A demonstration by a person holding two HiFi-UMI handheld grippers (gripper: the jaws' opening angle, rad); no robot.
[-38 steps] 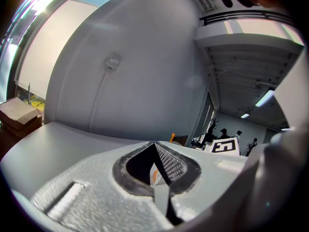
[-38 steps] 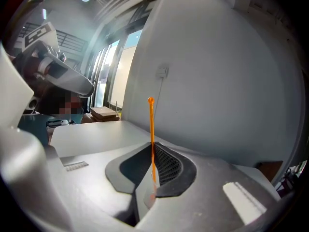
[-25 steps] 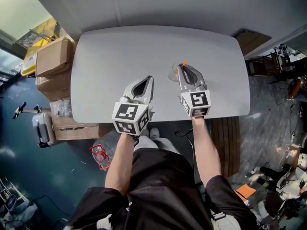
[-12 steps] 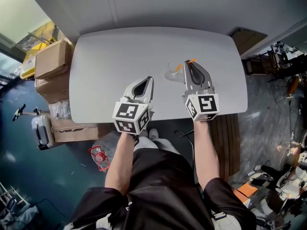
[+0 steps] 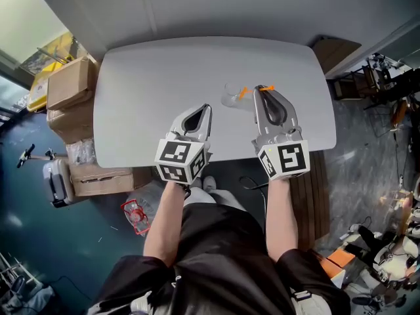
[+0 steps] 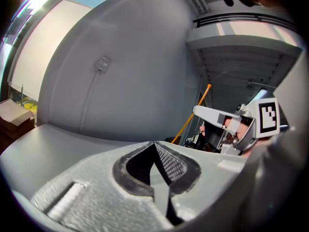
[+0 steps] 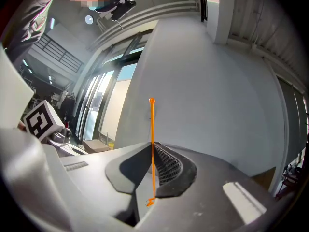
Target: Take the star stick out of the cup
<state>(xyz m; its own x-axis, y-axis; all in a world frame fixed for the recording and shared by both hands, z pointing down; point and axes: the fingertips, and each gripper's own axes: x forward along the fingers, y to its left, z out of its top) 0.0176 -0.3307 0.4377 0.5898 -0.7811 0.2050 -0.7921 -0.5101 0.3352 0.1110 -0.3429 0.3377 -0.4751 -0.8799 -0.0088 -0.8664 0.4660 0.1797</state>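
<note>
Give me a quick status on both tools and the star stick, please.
Left tool shut, empty. Right tool shut on star stick, stick upright. Cup on table near right tool's tip. Nothing in the way.

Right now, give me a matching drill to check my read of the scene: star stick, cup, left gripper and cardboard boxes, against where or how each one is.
Things:
1. star stick
2. cup
3. left gripper
4. cardboard boxes

Places or states:
A. shut, nothing between its jaws
B. on the floor beside the table
C. clamped in the right gripper
D. on the table, clear, held by nothing

Pairs: 1-C, 2-D, 3-A, 4-B
</note>
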